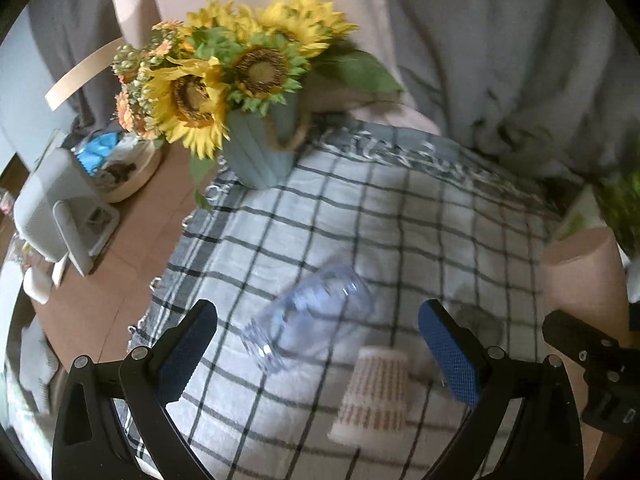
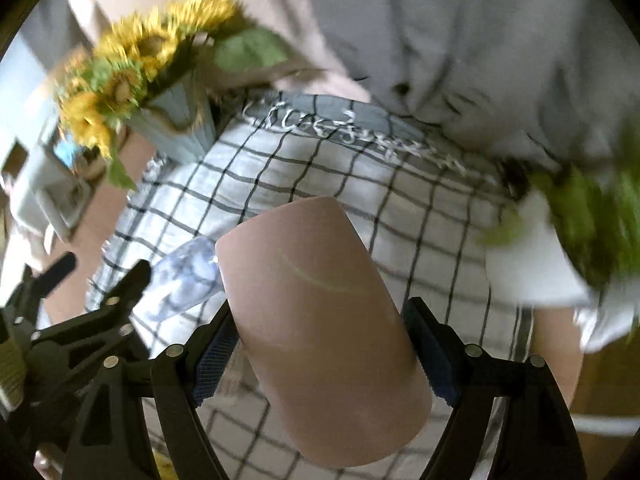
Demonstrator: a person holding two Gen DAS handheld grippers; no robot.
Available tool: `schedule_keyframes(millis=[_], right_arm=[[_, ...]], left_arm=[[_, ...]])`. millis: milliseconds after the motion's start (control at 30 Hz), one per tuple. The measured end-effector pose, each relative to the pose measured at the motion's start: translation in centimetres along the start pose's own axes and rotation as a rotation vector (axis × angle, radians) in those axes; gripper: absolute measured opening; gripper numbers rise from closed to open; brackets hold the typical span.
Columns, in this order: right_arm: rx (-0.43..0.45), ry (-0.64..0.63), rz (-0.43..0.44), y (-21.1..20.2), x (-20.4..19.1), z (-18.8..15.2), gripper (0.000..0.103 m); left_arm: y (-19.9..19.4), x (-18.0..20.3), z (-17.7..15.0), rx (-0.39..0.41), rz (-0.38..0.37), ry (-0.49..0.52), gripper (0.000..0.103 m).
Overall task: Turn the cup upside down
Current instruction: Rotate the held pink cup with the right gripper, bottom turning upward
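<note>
My right gripper (image 2: 320, 344) is shut on a tall pink cup (image 2: 320, 320) and holds it tilted above the checked cloth (image 2: 280, 168). The same cup shows at the right edge of the left wrist view (image 1: 580, 272). My left gripper (image 1: 318, 344) is open and empty, just above the cloth (image 1: 360, 208). A clear plastic cup (image 1: 312, 320) lies on its side between its fingers; it also shows in the right wrist view (image 2: 188, 276). A paper cup with brown stripes (image 1: 376, 396) stands upside down on the cloth near the right finger.
A grey-blue vase of sunflowers (image 1: 260, 152) stands at the cloth's far left corner. A white device (image 1: 56, 216) and a bowl of small items (image 1: 120, 168) sit on the brown table at left. A white pot with a green plant (image 2: 580, 240) is at right. Grey fabric hangs behind.
</note>
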State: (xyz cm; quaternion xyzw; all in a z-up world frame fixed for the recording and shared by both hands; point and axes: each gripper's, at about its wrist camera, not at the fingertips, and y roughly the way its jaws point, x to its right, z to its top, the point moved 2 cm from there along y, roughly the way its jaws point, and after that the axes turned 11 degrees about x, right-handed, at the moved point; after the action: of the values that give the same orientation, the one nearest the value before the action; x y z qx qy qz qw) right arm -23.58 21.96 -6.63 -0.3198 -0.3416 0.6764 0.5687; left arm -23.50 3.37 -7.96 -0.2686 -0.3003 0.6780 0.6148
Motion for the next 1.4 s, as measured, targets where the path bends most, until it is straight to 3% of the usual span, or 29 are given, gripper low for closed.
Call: schedule_keyframes(millis=[167, 333, 633, 933, 1400], right_arm=[[0.052, 0.216, -0.003, -2.4, 1.6, -5.4, 0.081], [-0.005, 0.448, 0.014, -1.2, 2.2, -11.7, 0.081], [-0.16, 0.556, -0.001, 2.5, 0.3, -19.3, 0.081], [-0.226, 0.593, -0.03, 4.5, -0.3, -21.6, 0.081], [-0.197, 0.577, -0.045, 3.9, 0.0, -21.2, 0.081]], left_arm=[[-1.5, 0.2, -2.6, -0.018, -0.064, 0.059, 0.103], [-1.4, -0.7, -5.5, -0.089, -0.095, 0.09, 0.103], [0.7, -2.2, -12.0, -0.252, -0.108, 0.142, 0.102], [2.1, -3.2, -14.8, -0.321, -0.085, 0.157, 0.102], [1.3, -3.8, -15.1, -0.322, -0.086, 0.155, 0.102]])
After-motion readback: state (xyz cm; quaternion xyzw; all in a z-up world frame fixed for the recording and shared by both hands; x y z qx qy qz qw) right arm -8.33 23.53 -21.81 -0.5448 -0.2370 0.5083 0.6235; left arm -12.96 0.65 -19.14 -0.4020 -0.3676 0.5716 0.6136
